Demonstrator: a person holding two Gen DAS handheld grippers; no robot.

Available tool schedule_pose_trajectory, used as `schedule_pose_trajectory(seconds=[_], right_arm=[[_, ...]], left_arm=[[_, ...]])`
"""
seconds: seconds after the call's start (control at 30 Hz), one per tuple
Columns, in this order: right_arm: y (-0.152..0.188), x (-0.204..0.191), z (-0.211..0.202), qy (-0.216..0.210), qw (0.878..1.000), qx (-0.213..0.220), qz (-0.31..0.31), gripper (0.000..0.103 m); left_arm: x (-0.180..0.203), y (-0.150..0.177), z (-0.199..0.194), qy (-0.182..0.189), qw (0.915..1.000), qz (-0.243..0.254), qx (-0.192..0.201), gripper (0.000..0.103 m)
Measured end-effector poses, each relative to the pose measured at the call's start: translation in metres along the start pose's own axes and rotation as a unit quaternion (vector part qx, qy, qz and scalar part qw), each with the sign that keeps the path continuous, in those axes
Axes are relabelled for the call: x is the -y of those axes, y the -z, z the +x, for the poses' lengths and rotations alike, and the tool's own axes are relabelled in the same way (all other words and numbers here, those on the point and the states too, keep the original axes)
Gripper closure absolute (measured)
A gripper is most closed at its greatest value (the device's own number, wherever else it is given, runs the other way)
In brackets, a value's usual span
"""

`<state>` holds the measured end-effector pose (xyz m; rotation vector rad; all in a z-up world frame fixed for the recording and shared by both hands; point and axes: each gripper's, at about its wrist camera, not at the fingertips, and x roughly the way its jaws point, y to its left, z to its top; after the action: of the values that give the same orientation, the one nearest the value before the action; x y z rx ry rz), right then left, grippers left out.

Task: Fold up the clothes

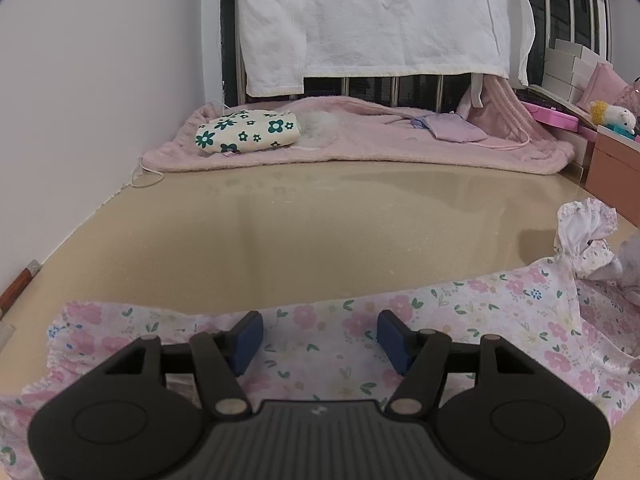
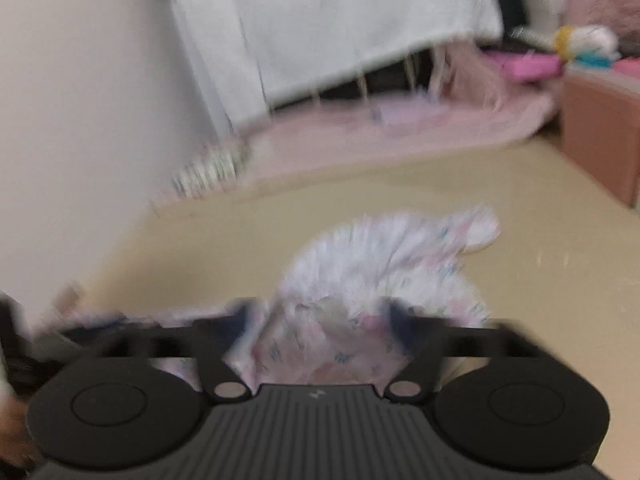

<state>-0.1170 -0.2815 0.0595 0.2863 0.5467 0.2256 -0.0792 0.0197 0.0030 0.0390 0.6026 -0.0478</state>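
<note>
Left wrist view: left gripper (image 1: 320,338) jaws spread, nothing pinched, above floral garment (image 1: 500,308) lying flat on the floor (image 1: 320,220) | Right wrist view, blurred: right gripper (image 2: 320,326) jaws spread wide, bunched garment between them, pads apparently clear.

Both wrist cams low, fwd; shared floral garment (image 1: 500,300).

We see a heavily blurred view along the right gripper (image 2: 320,320), whose jaws stand wide apart. A bunched floral garment (image 2: 384,264) rises between and beyond the fingers on the beige floor (image 2: 540,208); whether the pads touch it we cannot tell. Behind, a white towel (image 2: 328,20) hangs above a pink blanket (image 2: 400,128). A pink box (image 2: 604,128) stands at right.
</note>
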Motion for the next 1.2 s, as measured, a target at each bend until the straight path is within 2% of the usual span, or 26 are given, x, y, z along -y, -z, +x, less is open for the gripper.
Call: schedule_pose_trajectory(seconds=[0.07, 0.13, 0.17, 0.23, 0.27, 0.3, 0.33, 0.37, 0.43, 0.5, 0.57, 0.63, 0.7, 0.77, 0.83, 0.87, 0.97, 1.0, 1.07, 1.1, 1.13, 1.17, 1.2], right_arm=[[0.001, 0.012, -0.028, 0.004, 1.000, 0.006, 0.001, 0.012], [0.004, 0.023, -0.053, 0.005, 1.000, 0.005, 0.003, 0.018], [0.009, 0.026, -0.054, -0.005, 1.000, -0.020, 0.009, 0.026], [0.021, 0.025, -0.045, -0.013, 0.998, -0.061, 0.018, 0.030], [0.025, 0.023, -0.034, -0.011, 0.997, -0.072, 0.018, 0.040], [0.030, 0.021, -0.024, -0.010, 0.996, -0.083, 0.018, 0.069], [0.034, 0.020, -0.014, -0.009, 0.996, -0.090, 0.026, 0.087], [0.032, 0.024, -0.005, -0.013, 0.995, -0.078, 0.060, 0.101], [0.030, 0.031, 0.012, -0.015, 0.991, -0.053, 0.124, 0.102], [0.025, 0.034, 0.026, 0.026, 0.986, -0.019, 0.161, 0.101], [0.023, 0.025, 0.043, 0.065, 0.988, -0.006, 0.139, 0.098], [0.021, 0.015, 0.057, 0.073, 0.993, -0.024, 0.095, 0.090], [0.020, 0.008, 0.049, 0.067, 0.995, -0.022, 0.067, 0.058], [0.016, 0.003, 0.034, 0.075, 0.997, 0.001, 0.032, 0.050], [0.012, 0.000, 0.013, 0.092, 0.995, 0.038, -0.007, 0.049], [0.009, 0.000, 0.006, 0.100, 0.993, 0.051, -0.026, 0.048], [0.000, 0.019, 0.013, 0.120, 0.990, 0.031, -0.068, 0.048], [-0.002, 0.029, 0.021, 0.107, 0.992, 0.002, -0.071, 0.048], [-0.002, 0.046, 0.036, 0.052, 0.995, -0.051, -0.068, 0.049], [-0.002, 0.048, 0.041, 0.048, 0.995, -0.058, -0.065, 0.051], [-0.002, 0.049, 0.046, 0.044, 0.995, -0.065, -0.062, 0.056], [-0.002, 0.051, 0.051, 0.040, 0.995, -0.072, -0.059, 0.081], [-0.002, 0.052, 0.055, 0.040, 0.995, -0.078, -0.055, 0.089]], left_arm=[[-0.001, 0.000, 0.000, 0.001, 1.0000, -0.001, 0.000, 0.040], [-0.001, 0.001, 0.000, 0.003, 1.0000, -0.002, 0.001, 0.040], [-0.001, 0.001, 0.000, 0.003, 1.0000, -0.001, 0.001, 0.040], [-0.001, 0.000, 0.000, 0.003, 1.0000, -0.001, 0.001, 0.040], [-0.001, 0.000, -0.001, 0.003, 1.0000, -0.001, 0.001, 0.040], [-0.001, 0.000, -0.001, 0.003, 1.0000, 0.000, 0.001, 0.040], [-0.001, 0.000, -0.001, 0.003, 1.0000, 0.000, 0.001, 0.040], [0.000, 0.000, -0.001, 0.002, 1.0000, 0.000, 0.001, 0.040], [0.000, 0.000, -0.001, 0.002, 1.0000, 0.000, 0.000, 0.040], [0.001, 0.000, -0.001, 0.002, 1.0000, 0.000, 0.001, 0.040], [0.002, 0.000, -0.001, 0.001, 1.0000, 0.000, 0.001, 0.040], [0.001, 0.000, -0.002, 0.002, 1.0000, 0.000, 0.001, 0.040], [0.001, 0.000, -0.002, 0.003, 1.0000, -0.001, 0.001, 0.040], [0.001, 0.000, -0.002, 0.003, 1.0000, -0.001, 0.001, 0.040], [0.001, 0.001, -0.002, 0.004, 1.0000, -0.001, 0.001, 0.040], [0.001, 0.001, -0.002, 0.004, 1.0000, -0.001, 0.001, 0.040], [0.000, 0.001, -0.002, 0.004, 1.0000, -0.001, 0.001, 0.040], [0.000, 0.001, -0.002, 0.004, 1.0000, -0.001, 0.001, 0.040], [0.000, 0.001, -0.002, 0.004, 1.0000, -0.001, 0.001, 0.040], [0.000, 0.001, -0.002, 0.004, 1.0000, -0.001, 0.001, 0.040], [0.000, 0.001, -0.002, 0.004, 1.0000, -0.001, 0.001, 0.040], [0.000, 0.001, -0.002, 0.004, 1.0000, -0.001, 0.001, 0.040], [0.000, 0.001, -0.002, 0.004, 1.0000, 0.000, 0.001, 0.040]])
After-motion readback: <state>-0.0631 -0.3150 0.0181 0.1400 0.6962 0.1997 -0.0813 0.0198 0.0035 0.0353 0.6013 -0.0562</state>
